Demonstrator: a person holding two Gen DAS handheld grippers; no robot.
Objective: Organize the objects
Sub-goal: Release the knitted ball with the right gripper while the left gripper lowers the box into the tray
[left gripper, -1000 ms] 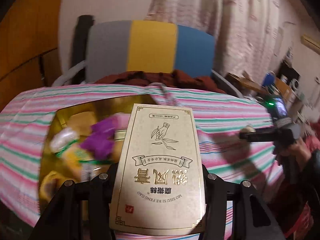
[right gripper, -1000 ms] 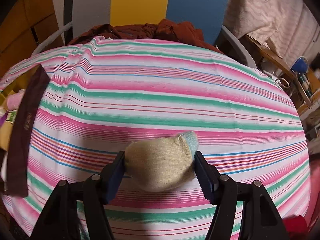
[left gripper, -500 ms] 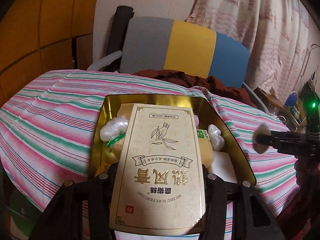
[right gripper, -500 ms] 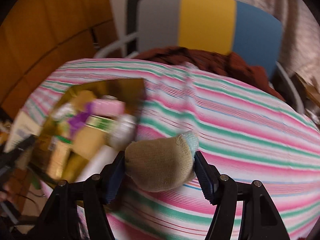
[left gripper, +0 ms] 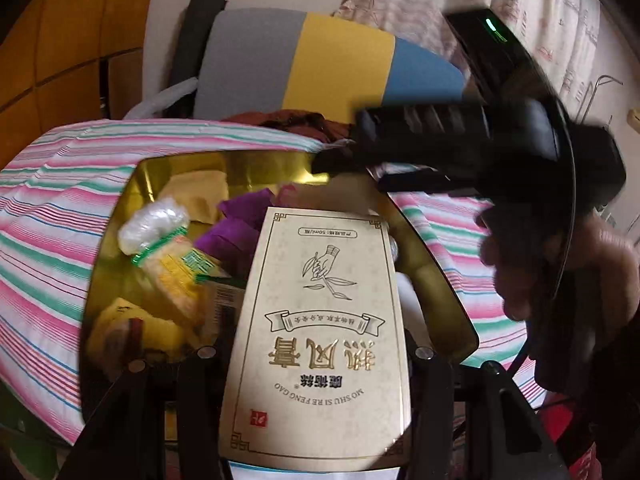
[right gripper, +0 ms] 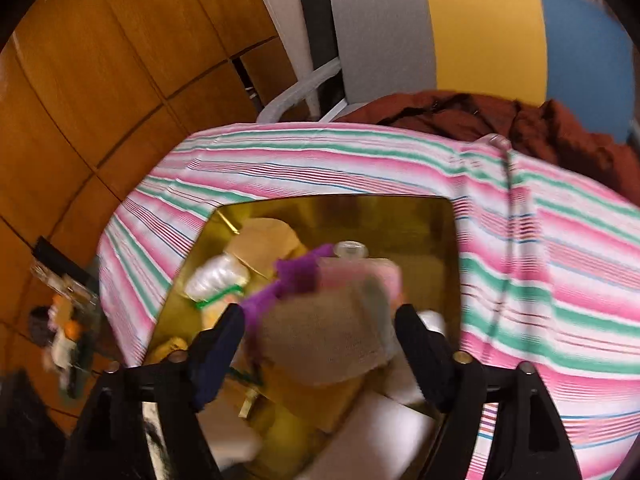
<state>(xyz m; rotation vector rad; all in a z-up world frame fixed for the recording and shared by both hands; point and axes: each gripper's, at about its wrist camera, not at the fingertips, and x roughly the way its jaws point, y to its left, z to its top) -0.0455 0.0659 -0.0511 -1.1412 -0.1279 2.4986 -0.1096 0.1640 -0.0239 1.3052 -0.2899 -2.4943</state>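
The left gripper [left gripper: 316, 354] pinches a flat cream carton printed with gold lettering [left gripper: 318, 328] between its black fingers, holding it above the near edge of the shiny gold rectangular tin [left gripper: 432, 276]. The right gripper [right gripper: 320, 332], blurred, has its jaws spread around a beige knitted sock ball [right gripper: 332, 332] over the same tin; whether they touch it I cannot tell. Inside lie a purple wrapper [left gripper: 236, 224] and a yellow snack packet [left gripper: 176, 272]. The tin sits on a pink-and-green striped cloth [right gripper: 560, 280]. Beyond stands a grey, yellow and blue chair back [left gripper: 320, 64].

Gold tray [right gripper: 448, 240]; pink-green-white striped cloth [right gripper: 560, 264]; cream box [left gripper: 320, 320], gold print.
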